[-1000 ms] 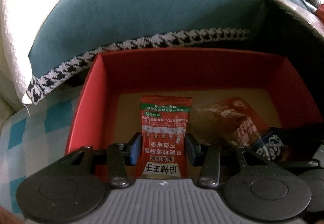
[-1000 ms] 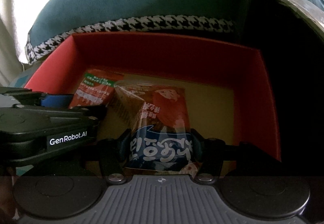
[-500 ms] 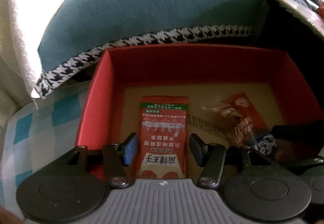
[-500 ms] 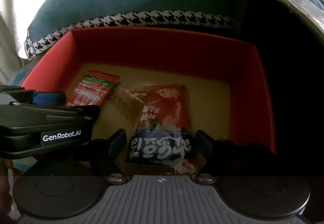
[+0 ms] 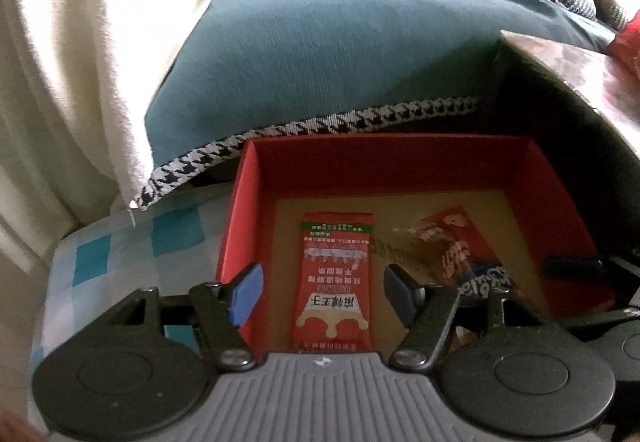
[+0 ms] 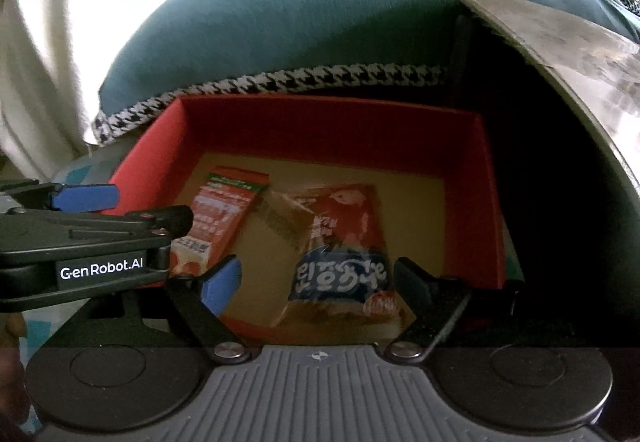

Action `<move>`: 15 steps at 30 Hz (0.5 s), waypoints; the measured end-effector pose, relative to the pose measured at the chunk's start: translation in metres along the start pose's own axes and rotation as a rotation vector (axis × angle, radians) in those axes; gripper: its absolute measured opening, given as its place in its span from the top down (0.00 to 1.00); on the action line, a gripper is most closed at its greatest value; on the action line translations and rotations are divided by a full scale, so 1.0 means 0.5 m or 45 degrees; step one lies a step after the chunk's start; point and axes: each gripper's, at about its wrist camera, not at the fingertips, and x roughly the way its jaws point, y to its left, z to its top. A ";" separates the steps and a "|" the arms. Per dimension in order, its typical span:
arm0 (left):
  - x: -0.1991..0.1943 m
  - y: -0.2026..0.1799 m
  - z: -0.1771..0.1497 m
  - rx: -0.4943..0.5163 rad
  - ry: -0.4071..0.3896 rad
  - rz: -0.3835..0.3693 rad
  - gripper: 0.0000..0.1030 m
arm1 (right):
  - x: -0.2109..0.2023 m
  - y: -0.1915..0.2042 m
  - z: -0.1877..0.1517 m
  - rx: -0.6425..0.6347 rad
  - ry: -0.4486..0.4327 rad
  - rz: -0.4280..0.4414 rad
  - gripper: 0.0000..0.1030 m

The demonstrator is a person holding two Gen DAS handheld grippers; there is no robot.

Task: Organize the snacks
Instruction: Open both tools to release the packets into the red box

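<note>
Both packets let go in the red box

Each tool, left tool (image 5: 320,292) and right tool (image 6: 316,278), had just spread apart, pulling back; red snack packet (image 5: 335,278) and blue-labelled packet (image 6: 340,262) lay loose on the red box (image 6: 320,122) floor, teal cushion (image 5: 320,42) beyond.

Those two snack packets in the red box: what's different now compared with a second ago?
Both got let go. The left hand-held gripper has just been opening off the red packet, and the right hand-held gripper off the red-and-blue packet; each packet now lies loose between spread jaws as both grippers pull up and back. The packets themselves and the red box stayed put.
</note>
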 end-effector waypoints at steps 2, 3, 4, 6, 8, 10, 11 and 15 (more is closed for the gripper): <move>-0.015 0.004 -0.003 -0.013 -0.004 -0.009 0.40 | -0.015 0.005 -0.005 0.008 -0.013 -0.003 0.14; -0.022 0.007 -0.006 -0.017 -0.006 -0.015 0.40 | -0.022 0.008 -0.007 0.015 -0.017 -0.002 0.14; -0.029 0.009 -0.009 -0.018 -0.005 -0.019 0.40 | -0.028 0.010 -0.011 0.027 -0.015 -0.002 0.13; -0.044 0.017 -0.019 -0.020 -0.004 -0.023 0.35 | -0.040 0.015 -0.020 0.039 -0.016 -0.003 0.09; -0.059 0.025 -0.032 -0.016 -0.008 -0.025 0.33 | -0.051 0.022 -0.031 0.039 -0.016 0.007 0.08; -0.071 0.035 -0.045 -0.006 0.009 -0.032 0.33 | -0.064 0.034 -0.041 0.011 -0.019 0.004 0.06; -0.077 0.040 -0.052 0.000 0.013 -0.036 0.33 | -0.071 0.040 -0.048 -0.006 -0.019 0.000 0.05; -0.106 0.058 -0.079 -0.006 0.023 -0.052 0.32 | -0.097 0.053 -0.069 -0.024 -0.016 0.023 0.05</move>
